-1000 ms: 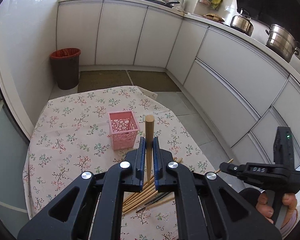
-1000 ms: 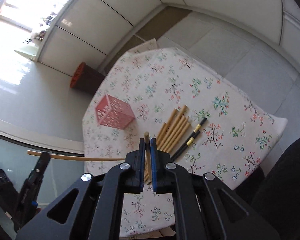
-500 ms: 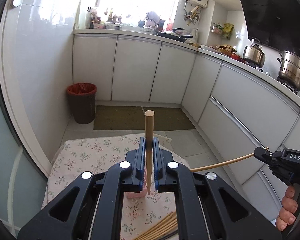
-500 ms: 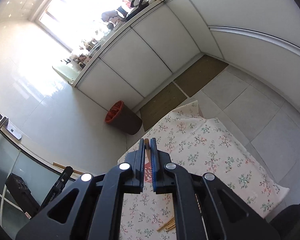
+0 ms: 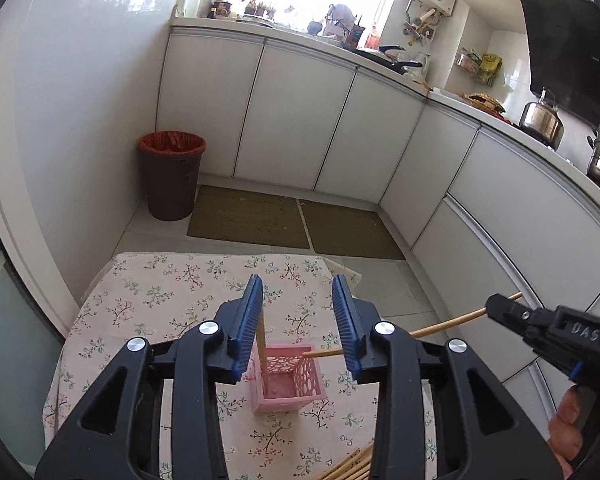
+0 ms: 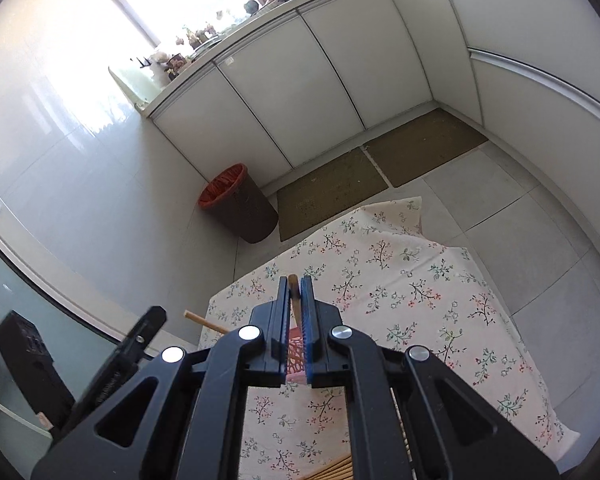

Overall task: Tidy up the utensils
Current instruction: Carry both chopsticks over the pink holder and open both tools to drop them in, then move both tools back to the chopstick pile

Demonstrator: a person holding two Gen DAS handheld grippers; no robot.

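Nearest us, our left gripper (image 5: 298,322) has just been spreading its jaws above the pink basket (image 5: 286,378), freeing a chopstick (image 5: 261,340) that stands in it. Our right gripper (image 6: 296,320) pinches a second chopstick (image 5: 440,326), tip over the basket, ready to follow.

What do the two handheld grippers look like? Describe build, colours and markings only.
Both are matte black plastic with triangular cut-outs and round silver bolt heads. The left gripper has ribbed blue pads; the right gripper matches it. In the left wrist view the right gripper's body bears raised letters "DAS". No cables or sleeves show.
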